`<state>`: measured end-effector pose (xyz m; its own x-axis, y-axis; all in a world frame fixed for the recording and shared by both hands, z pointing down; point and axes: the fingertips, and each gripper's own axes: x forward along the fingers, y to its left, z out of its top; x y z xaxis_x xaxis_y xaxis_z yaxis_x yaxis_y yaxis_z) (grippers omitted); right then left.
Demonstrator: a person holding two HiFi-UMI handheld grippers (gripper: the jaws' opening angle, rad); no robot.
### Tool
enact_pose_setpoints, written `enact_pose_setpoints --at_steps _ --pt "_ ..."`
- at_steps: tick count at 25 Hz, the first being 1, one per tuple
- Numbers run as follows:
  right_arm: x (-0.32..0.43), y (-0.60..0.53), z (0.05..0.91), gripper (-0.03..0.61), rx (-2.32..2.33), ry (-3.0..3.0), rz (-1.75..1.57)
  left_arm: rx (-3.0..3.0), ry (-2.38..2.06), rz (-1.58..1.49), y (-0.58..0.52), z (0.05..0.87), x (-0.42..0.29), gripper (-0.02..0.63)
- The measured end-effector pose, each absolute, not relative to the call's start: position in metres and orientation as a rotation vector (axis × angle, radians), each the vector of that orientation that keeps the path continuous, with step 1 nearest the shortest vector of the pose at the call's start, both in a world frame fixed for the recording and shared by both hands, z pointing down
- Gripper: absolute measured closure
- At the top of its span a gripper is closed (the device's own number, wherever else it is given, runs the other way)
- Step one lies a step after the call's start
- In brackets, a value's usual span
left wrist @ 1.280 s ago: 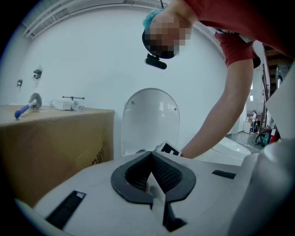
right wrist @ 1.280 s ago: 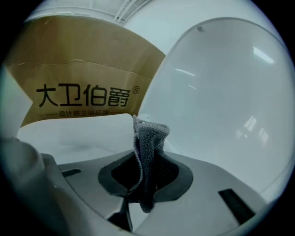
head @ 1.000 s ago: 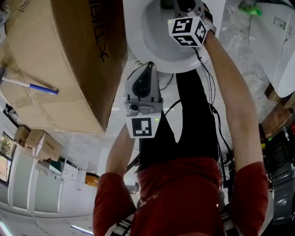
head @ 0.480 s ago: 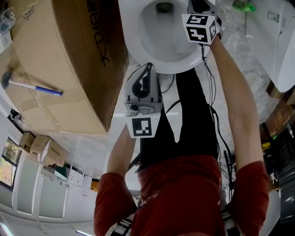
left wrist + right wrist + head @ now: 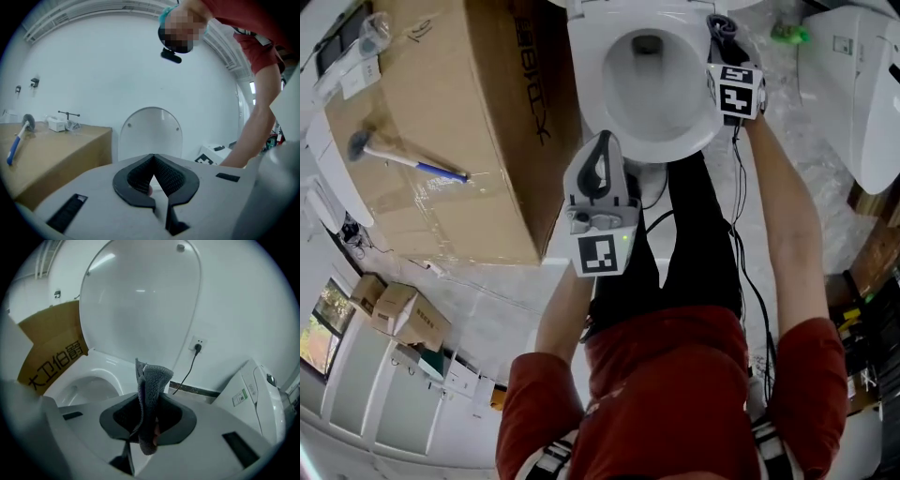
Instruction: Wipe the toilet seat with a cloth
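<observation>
The white toilet (image 5: 649, 141) stands at the top of the head view with its lid (image 5: 140, 301) raised. My right gripper (image 5: 722, 28) hangs over the right side of the seat rim (image 5: 101, 363), shut on a grey cloth (image 5: 152, 380) that sticks up from between the jaws. Whether the cloth touches the rim is hidden. My left gripper (image 5: 602, 145) is held in front of the bowl's near edge, apart from it. Its jaws (image 5: 152, 161) are shut with nothing between them.
A big cardboard box (image 5: 459, 122) stands close against the toilet's left side, with a blue-handled tool (image 5: 403, 159) on top. A white appliance (image 5: 862, 84) sits to the right. A black power cord (image 5: 185, 376) runs down the wall behind the toilet. The person's legs (image 5: 694, 244) stand before the bowl.
My right gripper has moved with the cloth from over the bowl to the right side of the rim. The left gripper has kept its place in front of the bowl.
</observation>
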<state>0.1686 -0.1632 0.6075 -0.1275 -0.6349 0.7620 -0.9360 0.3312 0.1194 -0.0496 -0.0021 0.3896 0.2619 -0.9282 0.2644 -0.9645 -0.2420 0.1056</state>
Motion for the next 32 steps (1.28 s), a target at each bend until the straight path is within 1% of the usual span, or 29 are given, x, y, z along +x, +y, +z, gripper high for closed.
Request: enact_pose_setpoints --at_steps 3,7,11,17,19,27,32 --pt "0.169 -0.134 0.579 0.509 1.457 -1.869 0.579 2.272 -1.811 0.175 -0.013 0.356 -0.059 0.601" --pt "0.152 -0.089 0.529 0.509 1.460 -1.915 0.679 2.326 -1.873 0.150 -0.028 0.306 -0.074 0.601" --pt "0.128 -0.054 0.468 0.509 1.406 -2.001 0.682 2.329 -1.902 0.143 -0.038 0.261 -0.089 0.601" --pt "0.104 -0.021 0.346 0.509 1.419 -2.130 0.602 2.399 -1.869 0.146 -0.023 0.190 -0.095 0.601" --pt "0.098 -0.013 0.309 0.509 1.435 -2.174 0.556 2.407 -1.860 0.105 -0.015 0.170 -0.097 0.601" --pt "0.083 -0.009 0.158 0.509 1.565 -2.362 0.316 2.522 -1.850 0.020 -0.001 0.091 -0.118 0.601" --pt "0.083 -0.007 0.065 0.509 1.675 -2.496 0.109 2.518 -1.906 -0.012 0.006 0.040 -0.134 0.601"
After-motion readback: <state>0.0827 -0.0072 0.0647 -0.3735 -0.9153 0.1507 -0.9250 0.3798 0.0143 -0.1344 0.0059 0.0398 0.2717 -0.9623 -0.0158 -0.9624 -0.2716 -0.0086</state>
